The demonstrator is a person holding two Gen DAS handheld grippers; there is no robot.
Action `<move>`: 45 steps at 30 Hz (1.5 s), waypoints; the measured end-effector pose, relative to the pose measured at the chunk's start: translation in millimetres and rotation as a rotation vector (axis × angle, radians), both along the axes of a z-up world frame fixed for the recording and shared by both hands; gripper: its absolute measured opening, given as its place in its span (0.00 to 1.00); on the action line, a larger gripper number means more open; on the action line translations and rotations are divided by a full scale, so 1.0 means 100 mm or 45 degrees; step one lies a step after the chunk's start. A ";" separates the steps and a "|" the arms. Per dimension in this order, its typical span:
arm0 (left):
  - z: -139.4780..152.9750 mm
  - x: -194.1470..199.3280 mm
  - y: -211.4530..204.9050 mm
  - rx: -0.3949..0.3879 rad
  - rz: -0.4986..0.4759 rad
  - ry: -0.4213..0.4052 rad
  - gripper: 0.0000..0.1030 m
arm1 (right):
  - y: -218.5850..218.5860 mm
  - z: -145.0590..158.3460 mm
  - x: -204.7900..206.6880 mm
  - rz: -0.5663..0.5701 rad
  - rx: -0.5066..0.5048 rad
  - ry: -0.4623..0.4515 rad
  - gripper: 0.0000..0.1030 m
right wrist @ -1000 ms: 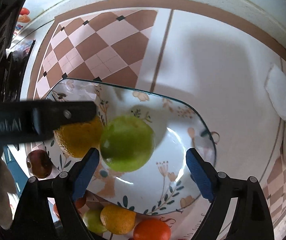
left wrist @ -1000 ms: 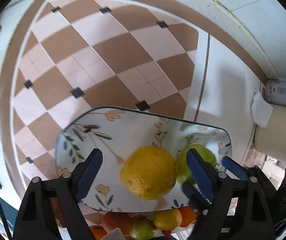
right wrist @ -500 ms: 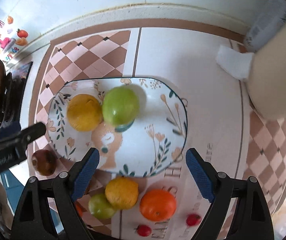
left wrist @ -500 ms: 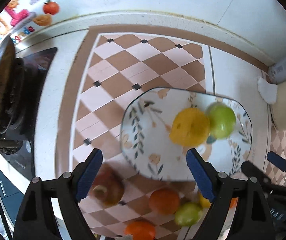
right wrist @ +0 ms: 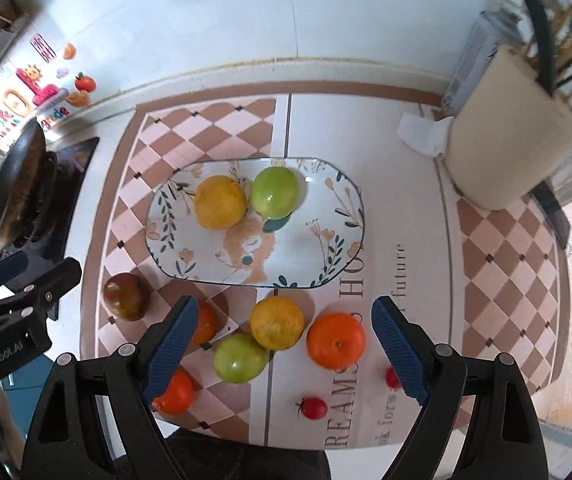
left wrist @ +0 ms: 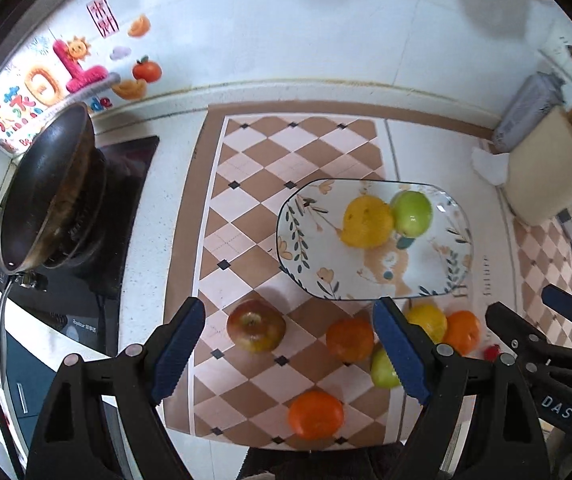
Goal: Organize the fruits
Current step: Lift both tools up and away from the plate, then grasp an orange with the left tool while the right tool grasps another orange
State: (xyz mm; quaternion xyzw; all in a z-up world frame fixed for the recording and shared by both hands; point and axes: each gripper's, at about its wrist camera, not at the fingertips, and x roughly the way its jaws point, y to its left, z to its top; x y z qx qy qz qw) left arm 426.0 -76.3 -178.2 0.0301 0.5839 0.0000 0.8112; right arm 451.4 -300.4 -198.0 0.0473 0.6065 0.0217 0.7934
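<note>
A floral plate [right wrist: 325,256] [left wrist: 309,276] lies on the counter mat and holds a yellow citrus fruit [right wrist: 220,201] [left wrist: 367,221] touching a green apple [right wrist: 275,193] [left wrist: 411,213]. In front of the plate lie a red-brown apple [right wrist: 126,296] [left wrist: 256,325], oranges [right wrist: 335,340] [left wrist: 315,414], a yellow fruit [right wrist: 277,322], a second green apple [right wrist: 240,358] and small red fruits [right wrist: 312,407]. My left gripper [left wrist: 289,354] is open and empty, high above the loose fruit. My right gripper [right wrist: 284,354] is open and empty, also raised over the loose fruit.
A dark wok [left wrist: 46,188] sits on a stove at the left. A beige utensil holder [right wrist: 509,136] with a crumpled tissue [right wrist: 421,136] stands at the right back. A tiled wall with stickers [left wrist: 66,76] lies behind.
Both grippers have pulled back and up from the plate, open and empty. The yellow fruit and the green apple stay on the plate. The loose fruit came into view.
</note>
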 end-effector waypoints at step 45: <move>-1.88 -0.66 -0.21 -0.075 -0.279 0.738 0.79 | -0.84 -1.16 -0.38 -0.256 0.151 0.217 0.65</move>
